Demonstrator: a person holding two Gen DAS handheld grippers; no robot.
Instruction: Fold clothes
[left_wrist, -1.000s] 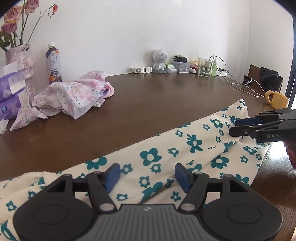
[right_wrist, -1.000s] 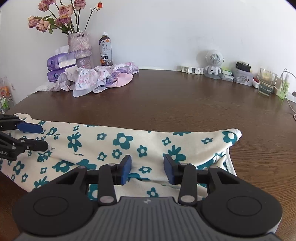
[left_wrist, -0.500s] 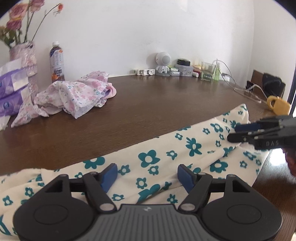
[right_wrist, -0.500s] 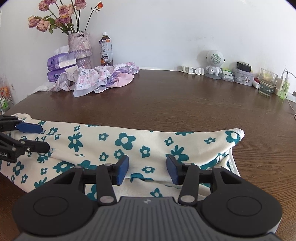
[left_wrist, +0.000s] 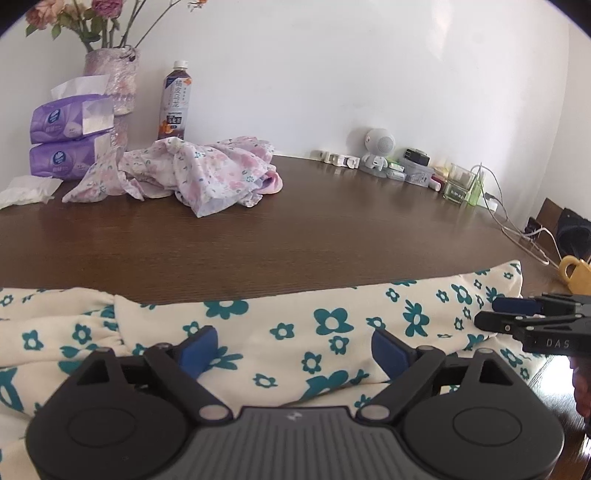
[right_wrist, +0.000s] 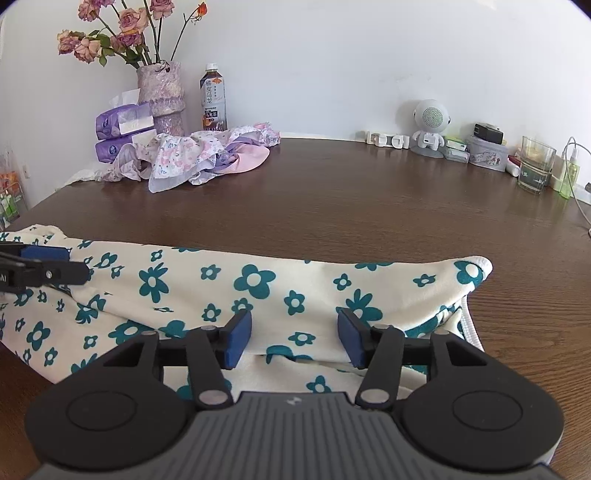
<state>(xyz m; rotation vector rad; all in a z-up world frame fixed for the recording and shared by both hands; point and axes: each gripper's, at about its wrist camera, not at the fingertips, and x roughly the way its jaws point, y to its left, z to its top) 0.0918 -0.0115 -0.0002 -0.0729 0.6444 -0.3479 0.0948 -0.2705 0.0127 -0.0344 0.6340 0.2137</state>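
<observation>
A cream garment with teal flowers (left_wrist: 295, 325) (right_wrist: 258, 288) lies stretched along the near edge of the brown table (left_wrist: 314, 229). My left gripper (left_wrist: 293, 350) hovers open just above its left part, nothing between the blue pads. My right gripper (right_wrist: 293, 341) is open over the garment's right part, near the folded hem. Each gripper shows in the other's view: the right one (left_wrist: 495, 314) at the far right, the left one (right_wrist: 77, 264) at the far left, both above the cloth.
A crumpled pink floral garment (left_wrist: 184, 173) (right_wrist: 199, 155) lies at the back left, beside tissue packs (left_wrist: 70, 136), a vase (right_wrist: 160, 99) and a bottle (left_wrist: 175, 103). A speaker figure (right_wrist: 428, 125), jars and cables line the back right. A yellow mug (left_wrist: 576, 275) stands right.
The left gripper's view has swung leftward, bringing vase and tissue packs into frame. Both grippers' pads have spread a little wider. The flowered garment lies as before.
</observation>
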